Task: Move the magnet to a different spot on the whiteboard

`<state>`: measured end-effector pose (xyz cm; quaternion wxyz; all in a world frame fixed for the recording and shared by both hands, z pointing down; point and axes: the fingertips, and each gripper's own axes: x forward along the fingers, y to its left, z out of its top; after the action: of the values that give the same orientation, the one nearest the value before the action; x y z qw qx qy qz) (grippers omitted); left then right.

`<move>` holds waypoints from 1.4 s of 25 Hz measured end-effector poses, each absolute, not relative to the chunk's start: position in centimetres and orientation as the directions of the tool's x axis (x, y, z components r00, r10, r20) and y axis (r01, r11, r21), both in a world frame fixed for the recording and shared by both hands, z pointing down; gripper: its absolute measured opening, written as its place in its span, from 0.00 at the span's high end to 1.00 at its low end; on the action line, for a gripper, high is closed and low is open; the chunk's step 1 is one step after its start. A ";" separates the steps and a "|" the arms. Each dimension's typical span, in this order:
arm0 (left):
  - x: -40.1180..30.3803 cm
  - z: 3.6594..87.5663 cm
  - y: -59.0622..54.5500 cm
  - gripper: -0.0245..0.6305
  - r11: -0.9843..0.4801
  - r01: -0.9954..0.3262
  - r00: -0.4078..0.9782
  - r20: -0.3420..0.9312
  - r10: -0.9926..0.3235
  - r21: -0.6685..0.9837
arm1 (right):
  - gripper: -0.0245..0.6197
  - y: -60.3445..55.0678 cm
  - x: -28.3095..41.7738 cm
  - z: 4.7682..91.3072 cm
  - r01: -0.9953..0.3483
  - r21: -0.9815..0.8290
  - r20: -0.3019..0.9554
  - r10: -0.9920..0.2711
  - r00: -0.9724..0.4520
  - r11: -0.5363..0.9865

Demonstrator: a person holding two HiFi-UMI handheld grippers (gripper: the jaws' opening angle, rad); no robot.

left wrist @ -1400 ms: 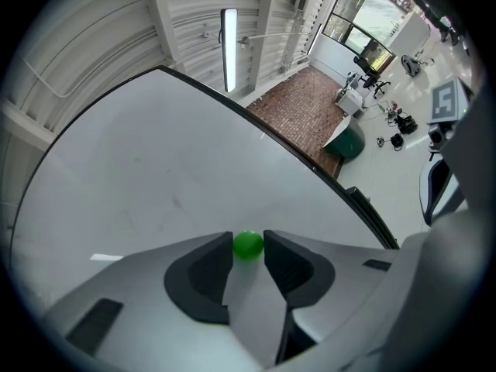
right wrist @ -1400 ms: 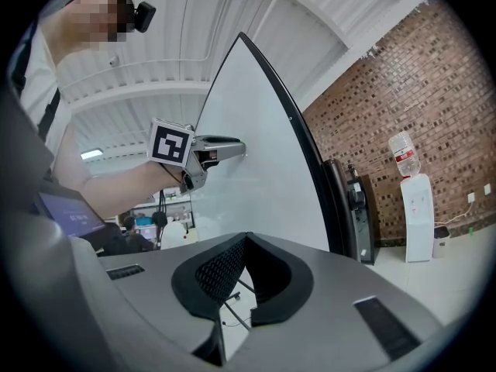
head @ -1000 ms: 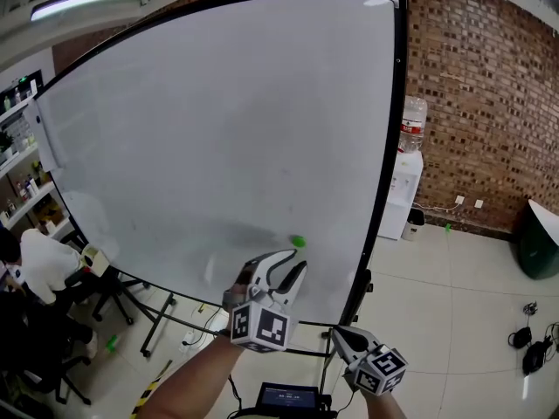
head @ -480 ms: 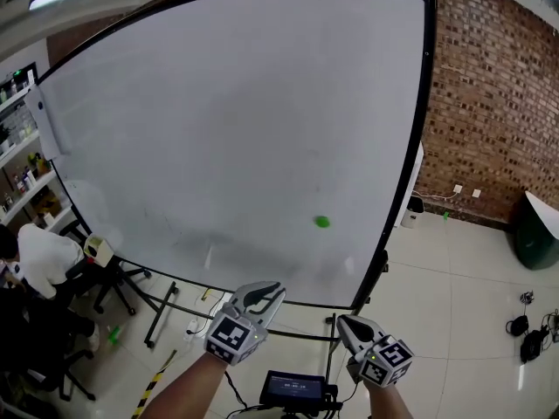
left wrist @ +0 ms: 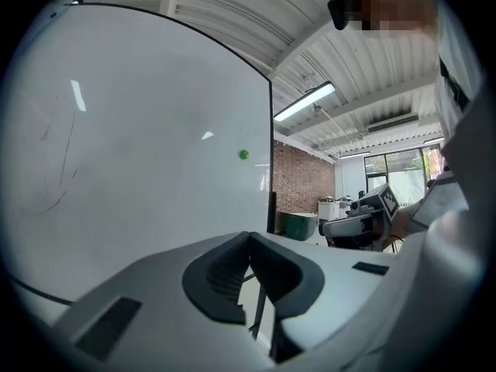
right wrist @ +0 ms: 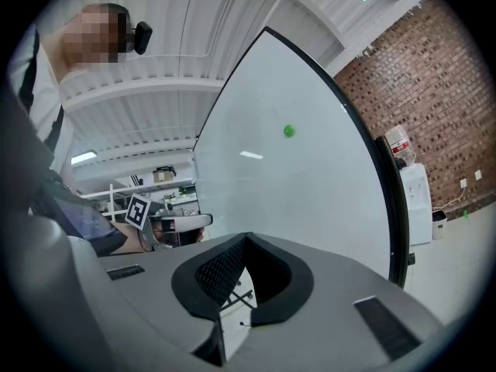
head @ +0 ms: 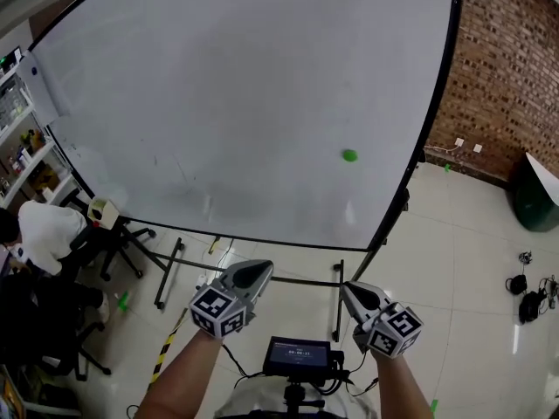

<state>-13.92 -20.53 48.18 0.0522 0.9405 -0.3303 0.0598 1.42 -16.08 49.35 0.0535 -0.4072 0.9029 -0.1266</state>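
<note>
One whiteboard, top beyond the frame

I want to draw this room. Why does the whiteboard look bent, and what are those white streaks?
Head view: the wide lens bows the whiteboard edge. Left gripper view: streaks are likely lamp glare, corners black. Right gripper view: one streak below-left of the magnet.

A red brick wall stands at the right above a glossy, pale tiled floor, where dark cables lie. Stocked shelves line the left, near a seated person in white. A tube light hangs under the ribbed ceiling.
</note>
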 end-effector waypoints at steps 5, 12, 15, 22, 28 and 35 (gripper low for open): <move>-15.7 50.5 -17.6 0.91 -0.804 -0.584 0.810 0.148 -0.568 0.111 | 0.91 -13.6 -0.5 49.8 -0.723 -0.284 0.003 -0.753 -0.658 0.630; -18.4 54.5 -12.2 0.91 -0.835 -0.522 0.850 0.178 -0.495 0.171 | 0.91 -8.2 -3.4 52.3 -0.742 -0.302 0.032 -0.772 -0.635 0.599; -18.3 54.6 -10.9 0.91 -0.843 -0.504 0.861 0.177 -0.476 0.186 | 0.91 -7.1 -3.3 52.2 -0.753 -0.308 0.039 -0.783 -0.621 0.582; -20.4 56.7 -8.0 0.91 -0.855 -0.470 0.881 0.168 -0.441 0.221 | 0.91 -4.5 -6.0 53.4 -0.765 -0.315 0.035 -0.798 -0.601 0.562; -20.8 56.6 -5.8 0.91 -0.870 -0.441 0.897 0.154 -0.415 0.220 | 0.91 -2.7 -7.6 53.0 -0.767 -0.306 0.021 -0.801 -0.598 0.564; -21.4 56.3 -4.7 0.91 -0.873 -0.435 0.900 0.146 -0.411 0.220 | 0.91 -2.0 -8.3 52.5 -0.766 -0.311 0.006 -0.804 -0.594 0.563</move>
<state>-21.45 -4.73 56.34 0.1246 0.9666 -0.2188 0.0471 -8.27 -1.95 52.49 0.0680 -0.4453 0.8815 -0.1418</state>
